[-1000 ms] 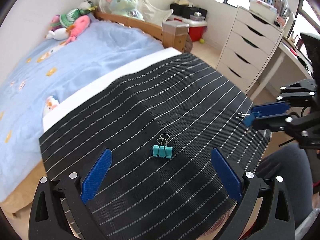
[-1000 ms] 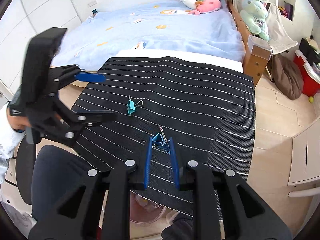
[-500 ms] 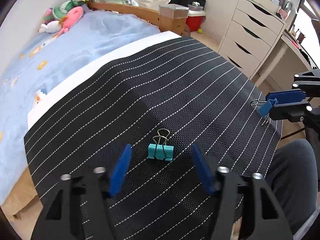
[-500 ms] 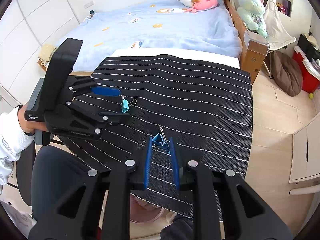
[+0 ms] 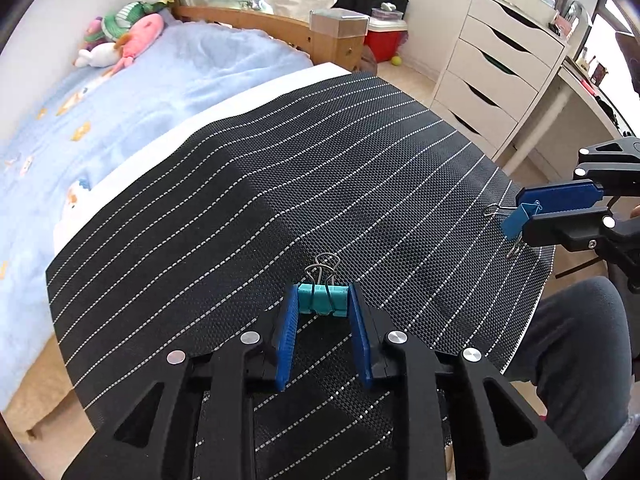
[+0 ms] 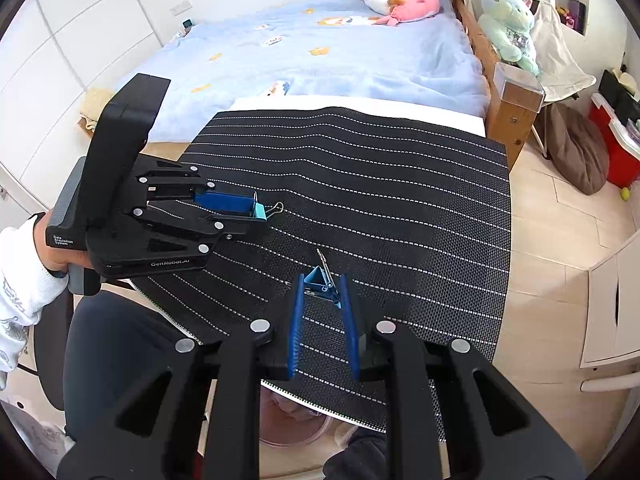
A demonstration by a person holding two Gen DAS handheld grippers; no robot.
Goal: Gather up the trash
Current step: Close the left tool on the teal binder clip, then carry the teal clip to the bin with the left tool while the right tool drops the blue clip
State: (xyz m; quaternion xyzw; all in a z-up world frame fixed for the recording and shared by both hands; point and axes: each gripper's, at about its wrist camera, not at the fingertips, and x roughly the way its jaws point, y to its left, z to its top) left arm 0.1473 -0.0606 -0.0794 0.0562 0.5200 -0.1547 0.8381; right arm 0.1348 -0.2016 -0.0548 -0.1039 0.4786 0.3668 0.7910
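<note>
the left gripper [image 5: 323, 304] is closing on the teal binder clip [image 5: 322, 299] lying on the striped mat [image 5: 280, 184], its pads touching the clip's sides, while the right gripper [image 6: 322, 286] is clamping a blue binder clip [image 6: 318, 278], apparently both for collection as trash.

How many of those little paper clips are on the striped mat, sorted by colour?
Teal binder clip: 1, between the pads of the closing left claw.
Blue binder clip: 1, gripped in the right claw.
Total: 2, both at the near part of the black striped mat.
</note>
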